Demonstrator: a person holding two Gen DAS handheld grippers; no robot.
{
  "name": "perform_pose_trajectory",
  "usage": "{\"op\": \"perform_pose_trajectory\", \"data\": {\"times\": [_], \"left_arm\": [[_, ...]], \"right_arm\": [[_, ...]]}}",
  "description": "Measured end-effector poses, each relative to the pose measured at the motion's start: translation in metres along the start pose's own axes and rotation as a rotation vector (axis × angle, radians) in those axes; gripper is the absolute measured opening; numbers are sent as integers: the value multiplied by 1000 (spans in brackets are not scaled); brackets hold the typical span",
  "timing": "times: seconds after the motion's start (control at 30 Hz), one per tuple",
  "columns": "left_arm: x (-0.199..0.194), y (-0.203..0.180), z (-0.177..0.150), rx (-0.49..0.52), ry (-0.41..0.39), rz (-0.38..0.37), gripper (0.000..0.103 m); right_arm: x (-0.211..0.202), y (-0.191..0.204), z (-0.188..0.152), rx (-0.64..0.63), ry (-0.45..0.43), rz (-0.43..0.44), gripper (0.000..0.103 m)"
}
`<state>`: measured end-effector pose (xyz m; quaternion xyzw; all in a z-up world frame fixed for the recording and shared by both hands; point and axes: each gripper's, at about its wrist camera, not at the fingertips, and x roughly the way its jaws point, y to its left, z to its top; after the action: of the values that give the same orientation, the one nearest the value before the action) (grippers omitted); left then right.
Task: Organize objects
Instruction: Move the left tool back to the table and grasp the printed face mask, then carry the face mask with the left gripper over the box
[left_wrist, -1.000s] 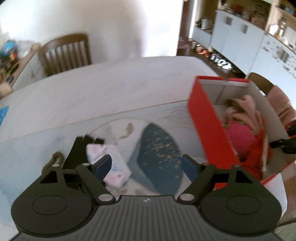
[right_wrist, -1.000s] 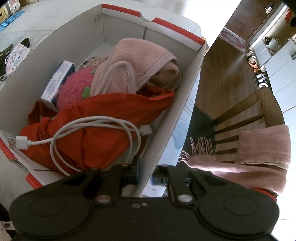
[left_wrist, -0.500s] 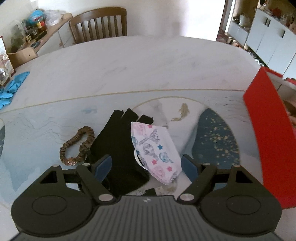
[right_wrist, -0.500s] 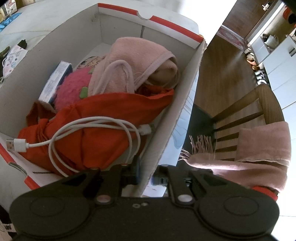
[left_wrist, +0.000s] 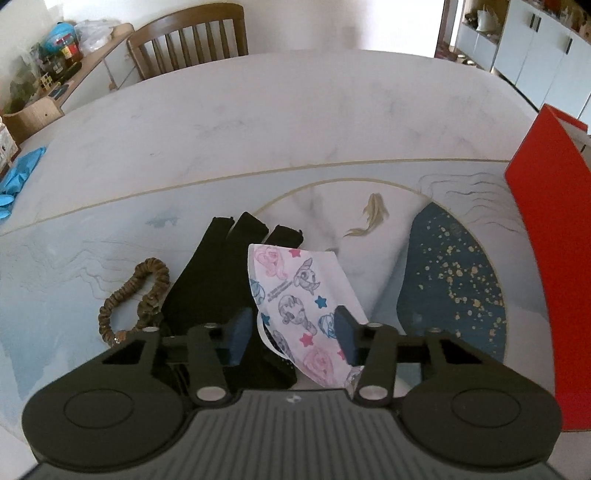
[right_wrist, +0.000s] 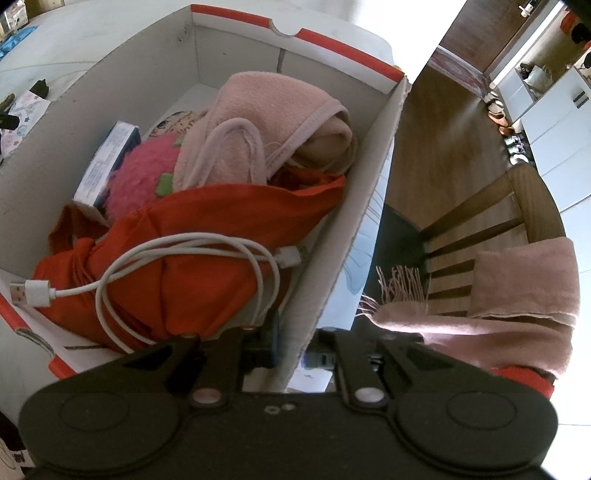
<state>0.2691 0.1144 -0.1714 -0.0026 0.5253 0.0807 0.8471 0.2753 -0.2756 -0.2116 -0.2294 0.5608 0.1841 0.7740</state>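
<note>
The left hand-held gripper (left_wrist: 291, 334) is seen lowered over a printed face mask (left_wrist: 299, 295), which lies on the table (left_wrist: 295, 122) partly on top of a black glove (left_wrist: 218, 280). Its jaws have just been closing and are now partly closed, with the near end of the mask between them; the blue pads (left_wrist: 238, 332) are not seen to press on the cloth, a gap showing on each side. A brown hair scrunchie (left_wrist: 136, 295) is found just beside the glove, on the side away from the mask. The red-sided cardboard box (left_wrist: 543, 229) stands on the table well apart from the mask, beyond a dark blue patch of the table's print.

The right hand-held gripper (right_wrist: 293, 356) is closed on the side wall of the box (right_wrist: 354, 206), one finger inside and one outside, at the near end of that wall. Inside the box, a white cable (right_wrist: 177, 266) is laid over an orange cloth (right_wrist: 207, 236) nearest the gripped wall's end; behind these, a pink towel (right_wrist: 266, 125), a pink plush toy (right_wrist: 144, 173) and a small carton (right_wrist: 107, 162) are packed. Outside the gripped wall, a pink scarf (right_wrist: 517, 295) is draped over a wooden chair (right_wrist: 480, 218).
</note>
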Motion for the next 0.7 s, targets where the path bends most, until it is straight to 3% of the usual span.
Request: {"op": "perform_pose_trajectory", "data": {"times": [0.13,0.2,0.3,0.7], "left_arm": [[2,-2,0,14,3,6,30],[2,-5,-1,31,-3,15,18],[-1,-6,-3,40,-19,19,9],[-36,-10,-4,32,-90,-33,1]], "right_arm": [[0,0,0,0,0,0,10],[-1,-1,0,1,-1,0,10],[-1,-1,0,0,0,0,10],[-1,0,0,0,-1,0,10]]}}
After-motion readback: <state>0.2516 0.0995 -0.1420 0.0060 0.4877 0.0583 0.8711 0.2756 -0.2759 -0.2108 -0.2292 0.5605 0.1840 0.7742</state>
